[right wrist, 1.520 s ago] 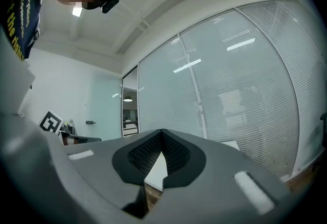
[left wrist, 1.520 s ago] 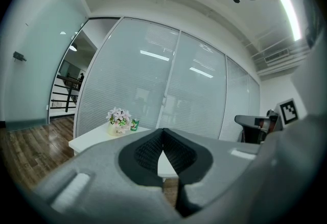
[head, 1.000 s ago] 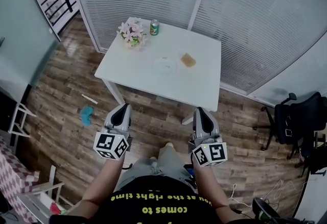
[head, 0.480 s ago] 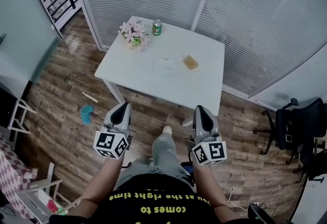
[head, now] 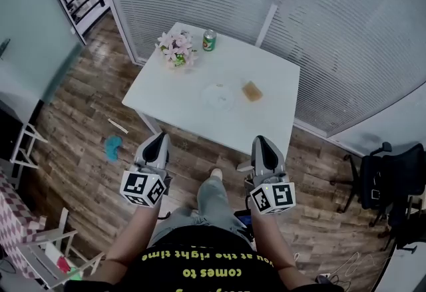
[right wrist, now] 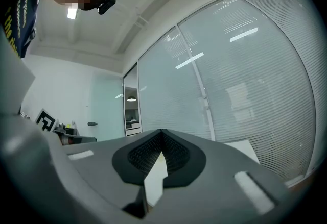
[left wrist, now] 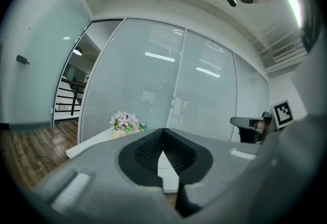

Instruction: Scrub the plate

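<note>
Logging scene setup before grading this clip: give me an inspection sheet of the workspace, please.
surface: white table, bare apart from four things.
job's things: plate mid-table; brown sponge beside it, apart.
clutter: flowers and green can at the table's far edge; blue object and pale stick on the floor.
grippers: left gripper and right gripper both shut, empty, short of the table.
cables: nothing seen on the table.
surroundings: wood floor, blind-covered glass walls, black office chair at right.
</note>
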